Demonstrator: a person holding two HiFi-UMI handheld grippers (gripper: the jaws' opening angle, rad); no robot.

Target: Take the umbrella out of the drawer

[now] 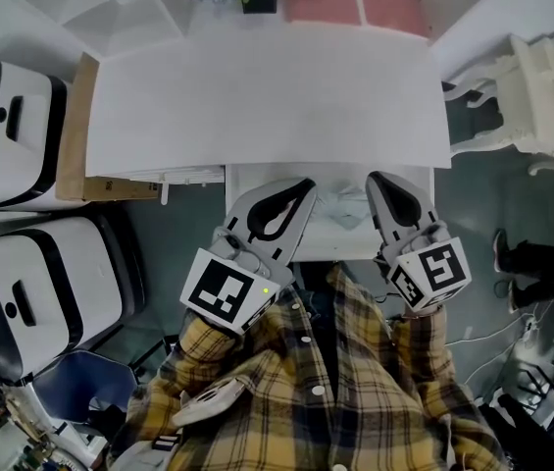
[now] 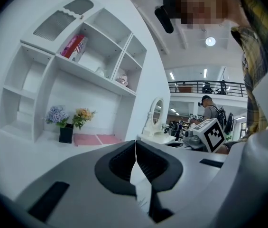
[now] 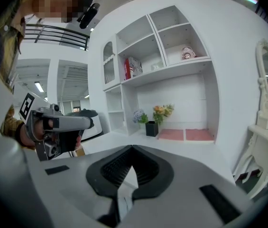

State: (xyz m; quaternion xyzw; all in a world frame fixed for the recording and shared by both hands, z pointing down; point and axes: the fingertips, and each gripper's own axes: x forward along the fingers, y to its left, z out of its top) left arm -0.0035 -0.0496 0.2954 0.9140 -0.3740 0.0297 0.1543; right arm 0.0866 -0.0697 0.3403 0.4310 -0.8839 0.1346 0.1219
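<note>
The worktop's point(image 1: 267, 96) open drawer point(image 1: 355, 245) lies between the left hand-held gripper point(image 1: 303, 186) and right hand-held gripper point(image 1: 378, 179), both closed on nothing; the umbrella, not made out, is likely light and best gripped mid-shaft.

Over the open drawer point(image 1: 340, 241) under the white desk's point(image 1: 267, 96) front edge, the left gripper point(image 1: 304, 186) and right gripper point(image 1: 377, 180) point forward, apart, each with jaws together.
</note>
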